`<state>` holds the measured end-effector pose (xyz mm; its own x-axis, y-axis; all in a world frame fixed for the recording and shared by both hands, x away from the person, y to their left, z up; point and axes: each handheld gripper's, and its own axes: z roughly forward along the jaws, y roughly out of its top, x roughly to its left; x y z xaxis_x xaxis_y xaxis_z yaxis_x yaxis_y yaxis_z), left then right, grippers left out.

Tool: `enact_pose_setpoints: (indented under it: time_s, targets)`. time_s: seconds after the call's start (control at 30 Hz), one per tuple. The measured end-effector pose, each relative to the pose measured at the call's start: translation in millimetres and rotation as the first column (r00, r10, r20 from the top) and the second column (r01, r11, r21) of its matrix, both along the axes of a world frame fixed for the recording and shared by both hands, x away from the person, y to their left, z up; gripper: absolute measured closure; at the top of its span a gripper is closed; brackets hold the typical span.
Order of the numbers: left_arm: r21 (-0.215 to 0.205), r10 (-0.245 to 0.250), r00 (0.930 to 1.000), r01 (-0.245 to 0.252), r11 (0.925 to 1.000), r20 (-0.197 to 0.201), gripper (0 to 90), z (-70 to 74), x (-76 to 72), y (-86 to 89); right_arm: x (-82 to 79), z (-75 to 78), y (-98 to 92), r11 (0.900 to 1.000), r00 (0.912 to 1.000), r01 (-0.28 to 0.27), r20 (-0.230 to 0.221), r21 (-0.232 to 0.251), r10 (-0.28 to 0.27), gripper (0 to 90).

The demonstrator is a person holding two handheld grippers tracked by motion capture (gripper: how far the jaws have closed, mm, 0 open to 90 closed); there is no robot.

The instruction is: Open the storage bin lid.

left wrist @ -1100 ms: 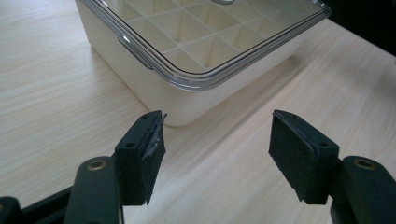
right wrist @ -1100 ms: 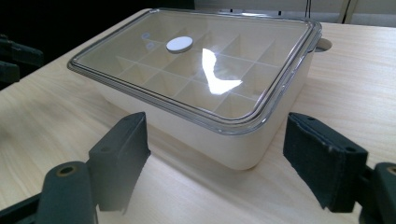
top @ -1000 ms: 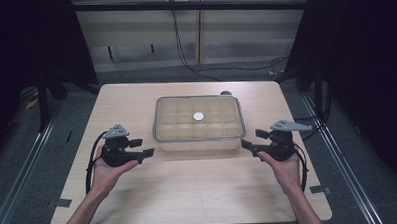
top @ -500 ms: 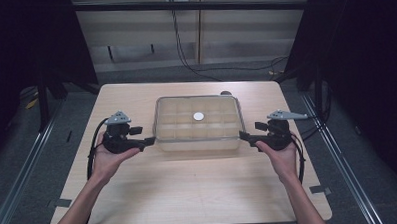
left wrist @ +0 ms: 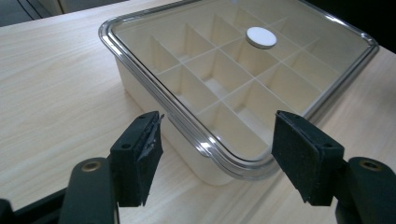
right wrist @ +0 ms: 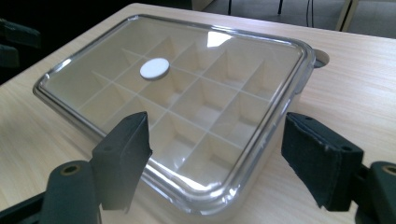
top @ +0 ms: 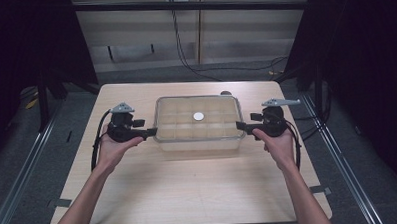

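a cream divided box [top: 197, 142] sits flat at the middle of the table, its shallow compartments empty in 3 rows, closed by a clear, rounded-corner lid [left wrist: 233, 60] with a small white round disc [left wrist: 261, 37] on its centre.

A cream plastic compartment box [top: 197, 137] sits at the middle of the pale wooden bench [top: 189, 192]. A clear flat lid [top: 176, 118] lies on the box, with a small white round disc [top: 198, 116] at its centre. The left tongs [top: 150, 132] sit at the box's left edge, the right tongs [top: 241, 125] at its right edge.
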<state>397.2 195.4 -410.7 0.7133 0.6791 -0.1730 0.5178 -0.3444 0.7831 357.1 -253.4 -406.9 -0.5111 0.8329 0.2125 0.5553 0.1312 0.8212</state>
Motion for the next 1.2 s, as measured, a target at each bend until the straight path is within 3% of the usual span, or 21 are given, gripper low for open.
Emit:
enact_pose_setpoints:
  time_s: [0.13, 0.2, 0.23, 0.27, 0.33, 0.43, 0.5, 0.6, 0.73, 0.77, 0.87, 0.9, 1.0, 1.1, 1.2]
  targets:
    - [-0.009, 0.005, 1.0000, -0.005, 0.9999, -0.001, 32.9, 3.0, 8.8, -1.4, 10.3, 3.9, 2.2, 1.000, 0.9999, -0.002, -0.016, -0.004, 0.002, 26.0]
    - [-0.026, 0.011, 0.9997, -0.012, 0.9996, -0.022, 32.9, 0.6, 16.9, -4.1, 18.5, 5.7, 4.1, 1.000, 0.9990, -0.003, -0.044, -0.009, 0.002, 24.0]
    - [-0.012, 0.013, 0.9996, -0.013, 0.9998, -0.025, 33.0, -0.9, 19.2, -6.6, 21.2, 5.2, 4.1, 1.000, 0.9987, 0.002, -0.051, -0.011, -0.003, 22.4]
    - [0.009, 0.012, 0.9997, -0.011, 0.9999, -0.021, 32.9, -2.7, 21.4, -9.4, 24.3, 3.6, 4.0, 1.000, 0.9983, 0.009, -0.057, -0.018, -0.010, 20.3]
    - [0.001, 0.002, 0.9994, -0.002, 1.0000, -0.035, 32.7, -6.6, 25.6, -12.1, 30.2, -1.9, 2.6, 0.999, 0.9972, 0.024, -0.069, -0.032, -0.026, 19.4]
    - [-0.037, 0.002, 0.9978, -0.005, 0.9993, -0.067, 32.7, -12.7, 30.3, -12.5, 37.9, -12.5, 0.2, 0.999, 0.9951, 0.032, -0.093, -0.012, -0.033, 17.4]
    - [-0.044, 0.012, 0.9973, -0.016, 0.9989, -0.072, 32.6, -14.0, 31.0, -12.5, 39.5, -15.9, 1.1, 0.999, 0.9938, 0.025, -0.109, 0.048, -0.019, 17.9]
    - [-0.044, 0.008, 0.9976, -0.011, 0.9990, -0.069, 32.2, -14.3, 30.8, -14.3, 39.8, -16.9, 7.8, 1.000, 0.9960, 0.026, -0.086, -0.006, -0.026, 18.5]
    - [-0.039, 0.006, 0.9968, -0.010, 0.9992, -0.080, 30.1, -17.7, 30.8, -16.8, 44.8, -24.0, 6.9, 1.000, 0.9928, 0.029, -0.116, -0.009, -0.030, 17.2]
    - [-0.012, 0.006, 0.9971, -0.007, 0.9999, -0.076, 29.8, -20.6, 31.4, -19.2, 45.6, -26.0, 7.1, 1.000, 0.9925, 0.026, -0.119, -0.007, -0.026, 16.5]
    - [-0.014, 0.002, 0.9967, -0.003, 0.9999, -0.081, 28.4, -23.2, 32.3, -21.2, 47.0, -29.4, 8.7, 1.000, 0.9912, 0.021, -0.130, -0.011, -0.022, 16.3]
    - [-0.016, -0.002, 0.9948, 0.000, 0.9999, -0.102, 27.6, -25.1, 32.6, -24.8, 48.6, -32.2, 9.5, 1.000, 0.9902, 0.019, -0.138, -0.012, -0.020, 16.3]
    - [0.020, 0.001, 0.9956, 0.001, 0.9998, -0.093, 25.5, -27.2, 31.8, -29.3, 50.4, -34.9, 10.5, 0.999, 0.9877, 0.015, -0.156, 0.029, -0.011, 16.9]
    - [0.008, 0.005, 0.9946, -0.004, 1.0000, -0.104, 23.6, -29.7, 33.2, -28.8, 50.6, -35.9, 14.8, 1.000, 0.9878, 0.016, -0.155, -0.009, -0.017, 14.5]
    - [0.002, -0.003, 0.9940, 0.003, 1.0000, -0.109, 23.7, -30.6, 36.2, -27.1, 51.6, -36.6, 15.8, 1.000, 0.9870, 0.015, -0.160, -0.017, -0.018, 13.7]
